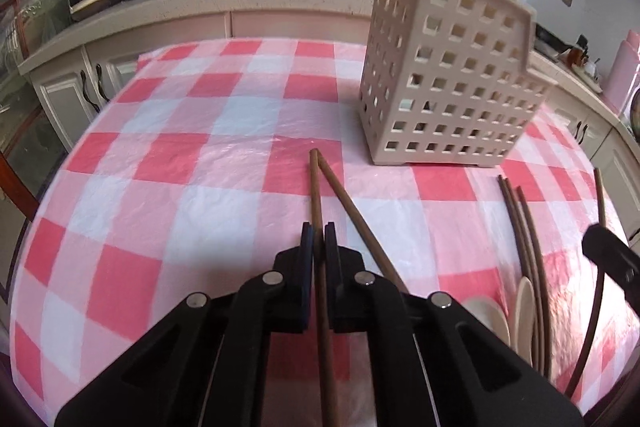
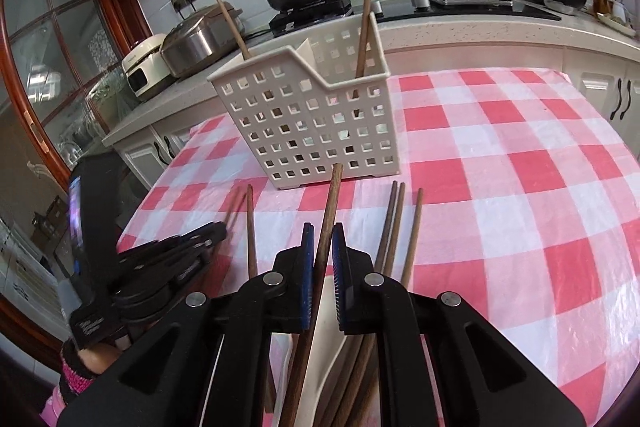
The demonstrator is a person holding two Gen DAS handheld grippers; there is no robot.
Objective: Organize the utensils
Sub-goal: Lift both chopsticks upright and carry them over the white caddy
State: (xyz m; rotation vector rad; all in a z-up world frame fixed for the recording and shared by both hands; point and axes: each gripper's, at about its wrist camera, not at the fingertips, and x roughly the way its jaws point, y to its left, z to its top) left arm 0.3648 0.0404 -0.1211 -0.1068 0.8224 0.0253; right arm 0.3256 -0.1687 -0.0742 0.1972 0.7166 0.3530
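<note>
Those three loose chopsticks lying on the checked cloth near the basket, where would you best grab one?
Grip the outermost of the loose chopsticks partway along its shaft, coming from above with the pads across its width. It lies flat and thin, slightly apart from the other two, so there is room beside it. The white basket stands just beyond.

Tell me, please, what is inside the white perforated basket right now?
The basket holds two upright wooden sticks: one at the right, one leaning at the left. Their lower ends are mostly hidden behind its walls, so anything shorter inside cannot be seen.
</note>
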